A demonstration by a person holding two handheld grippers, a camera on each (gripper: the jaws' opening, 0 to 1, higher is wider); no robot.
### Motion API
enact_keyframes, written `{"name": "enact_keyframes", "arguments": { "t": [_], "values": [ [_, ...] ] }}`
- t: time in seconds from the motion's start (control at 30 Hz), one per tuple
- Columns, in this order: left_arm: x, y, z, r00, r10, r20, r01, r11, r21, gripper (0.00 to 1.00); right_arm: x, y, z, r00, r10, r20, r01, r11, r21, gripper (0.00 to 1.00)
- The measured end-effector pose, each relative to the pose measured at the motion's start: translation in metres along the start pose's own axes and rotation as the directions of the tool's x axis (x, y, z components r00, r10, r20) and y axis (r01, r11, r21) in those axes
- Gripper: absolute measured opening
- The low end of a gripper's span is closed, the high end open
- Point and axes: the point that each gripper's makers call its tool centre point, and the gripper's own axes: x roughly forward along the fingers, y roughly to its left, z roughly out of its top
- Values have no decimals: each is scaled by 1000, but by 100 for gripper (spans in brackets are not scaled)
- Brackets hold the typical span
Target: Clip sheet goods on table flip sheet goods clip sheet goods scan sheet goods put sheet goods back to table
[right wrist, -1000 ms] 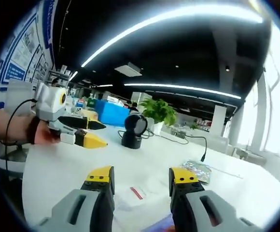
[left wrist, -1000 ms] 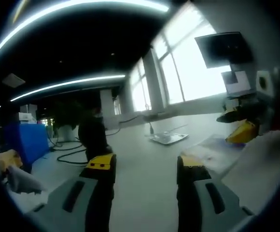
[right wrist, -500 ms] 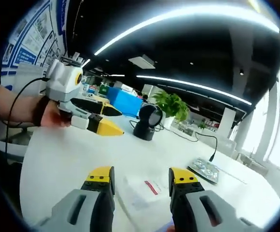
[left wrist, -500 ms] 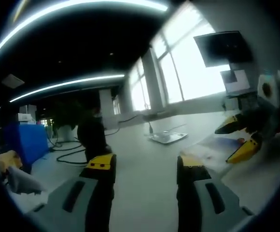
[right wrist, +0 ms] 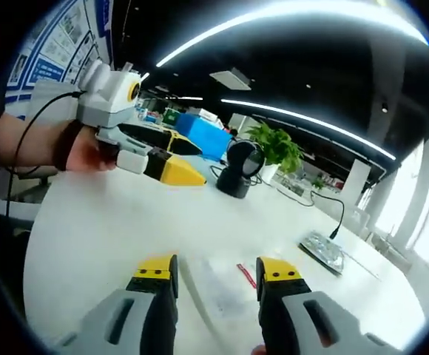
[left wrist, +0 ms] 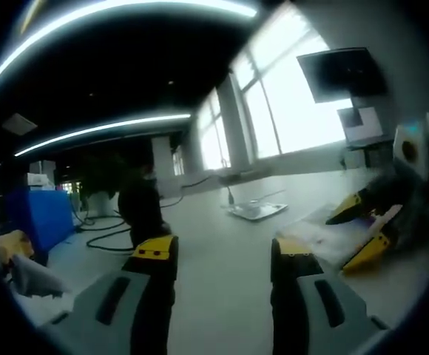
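Right now my right gripper (right wrist: 208, 272) hovers low over the white table (right wrist: 89, 229), its fingers spread wide and empty, with the clear sheet goods (right wrist: 225, 285) lying flat just beyond them. My left gripper (left wrist: 223, 251) is wide too, holding nothing. Further across the table stand a black scanner (right wrist: 240, 168) and a foil packet (right wrist: 322, 251).

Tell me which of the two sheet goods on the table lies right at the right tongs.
The clear packet with the red label, lying between the right tongs. The shiny foil packet sits farther off, beside the cable.
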Motion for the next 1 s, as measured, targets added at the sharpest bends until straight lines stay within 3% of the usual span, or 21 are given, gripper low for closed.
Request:
{"name": "enact_keyframes", "arguments": {
  "t": [0.27,0.4,0.6,1.0],
  "values": [
    [-1,0,0,1000,2,0,-2,1000,2,43,6,5,0,1000,7,-18,-7,1000,11,28],
    [-1,1,0,1000,2,2,-2,1000,0,43,6,9,-5,999,25,-46,-22,997,68,19],
    [-1,3,1,1000,5,6,-5,1000,-2,43,3,15,-9,998,29,-61,-24,996,81,0],
    [0,3,1,1000,3,8,-3,1000,-3,43,-3,9,-4,999,32,-31,-26,986,165,0]
  ]
}}
